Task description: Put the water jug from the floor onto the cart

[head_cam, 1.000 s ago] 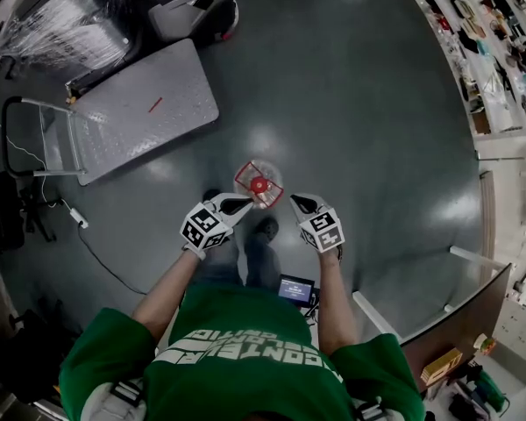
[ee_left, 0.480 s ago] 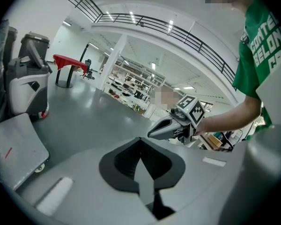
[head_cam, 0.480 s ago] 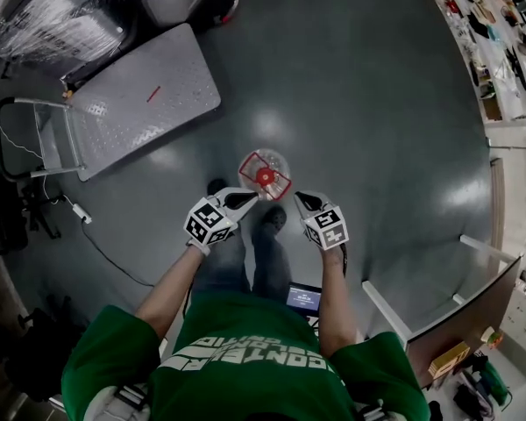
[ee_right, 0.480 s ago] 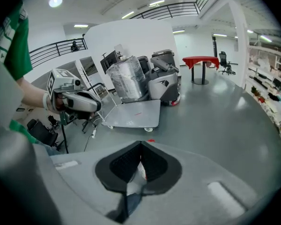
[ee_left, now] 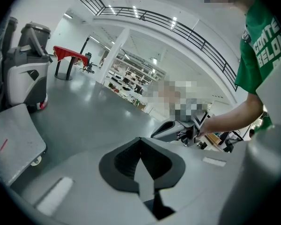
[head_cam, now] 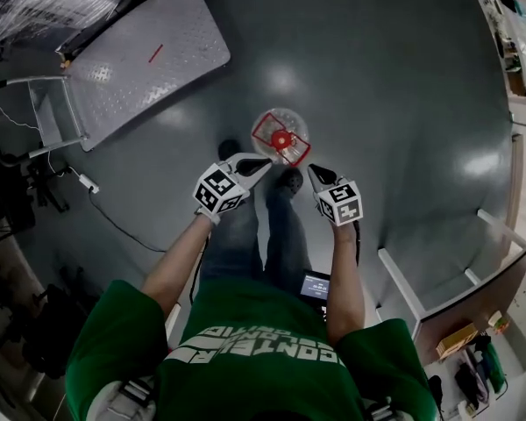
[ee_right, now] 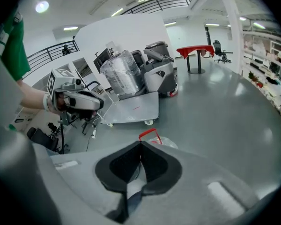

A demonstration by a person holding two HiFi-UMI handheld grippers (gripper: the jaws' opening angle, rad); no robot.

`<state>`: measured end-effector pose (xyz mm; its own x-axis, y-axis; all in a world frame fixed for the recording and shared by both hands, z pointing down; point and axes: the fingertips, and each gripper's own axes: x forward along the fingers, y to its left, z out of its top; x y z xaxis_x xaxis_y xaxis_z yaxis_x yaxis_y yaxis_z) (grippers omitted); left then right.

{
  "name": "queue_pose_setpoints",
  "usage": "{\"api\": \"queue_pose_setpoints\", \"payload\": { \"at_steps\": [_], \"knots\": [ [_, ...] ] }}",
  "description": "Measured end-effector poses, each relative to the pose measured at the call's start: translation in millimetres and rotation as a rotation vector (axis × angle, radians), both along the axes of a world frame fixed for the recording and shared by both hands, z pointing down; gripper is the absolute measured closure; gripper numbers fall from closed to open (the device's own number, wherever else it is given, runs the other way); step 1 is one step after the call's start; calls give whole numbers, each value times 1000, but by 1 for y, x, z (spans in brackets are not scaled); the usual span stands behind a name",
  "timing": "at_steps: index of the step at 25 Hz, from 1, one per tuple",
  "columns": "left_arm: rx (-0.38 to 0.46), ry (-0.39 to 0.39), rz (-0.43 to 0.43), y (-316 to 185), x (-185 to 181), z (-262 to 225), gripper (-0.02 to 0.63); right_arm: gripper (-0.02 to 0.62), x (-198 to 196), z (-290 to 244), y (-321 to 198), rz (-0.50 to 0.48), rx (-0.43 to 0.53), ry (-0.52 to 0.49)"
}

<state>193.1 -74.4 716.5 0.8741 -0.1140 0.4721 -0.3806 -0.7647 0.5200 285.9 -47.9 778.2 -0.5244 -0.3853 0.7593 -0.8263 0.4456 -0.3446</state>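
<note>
While both grippers are held shut with nothing between the jaws, the water jug (head_cam: 280, 137) is seen upright on the floor (head_cam: 394, 103). It stands just ahead of the left gripper (head_cam: 263, 163) and just ahead-left of the right gripper (head_cam: 314, 172), and is touched by neither. No grasp is made yet, so pickup is judged as the step in hand.

Risk 1: if the shut jaws are pushed onto the jug, nothing can be gripped, and the jug is likely nudged or tipped. The jaws must be opened first.

Risk 2: the red handle (ee_right: 146, 131) is thin and raised above the cap. If it is pinched off-centre by one gripper only, the jug may be swung or dropped during the lift. Fill level cannot be told, so the weight is unknown.

Risk 3: the clear body looks smooth and round. If it is squeezed between the two grippers' sides, it may be squirted out.

Risk 4: the cart (head_cam: 149, 51) is well apart, far off the left gripper's outer side, so a long carry is needed. It is carried on wheels (ee_right: 149, 122), so the deck may be rolled away if the jug is set down with a shove. A cable (head_cam: 88, 183) is seen on the floor near the cart's handle end and could be caught underfoot.
</note>
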Motion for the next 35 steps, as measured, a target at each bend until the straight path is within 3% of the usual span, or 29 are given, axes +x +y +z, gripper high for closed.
{"api": "queue_pose_setpoints", "payload": {
  "at_steps": [11, 22, 35],
  "knots": [
    [-45, -17, 11, -14, -6, 47, 591, 603, -7, 42, 7, 15, -58, 1],
    [-125, -57, 14, -29, -15, 104, 591, 601, -4, 103, 23, 104, -178, -35],
    [-201, -114, 88, -63, -27, 171, 591, 601, 12, 153, 36, 425, -250, -169]
  ]
}}
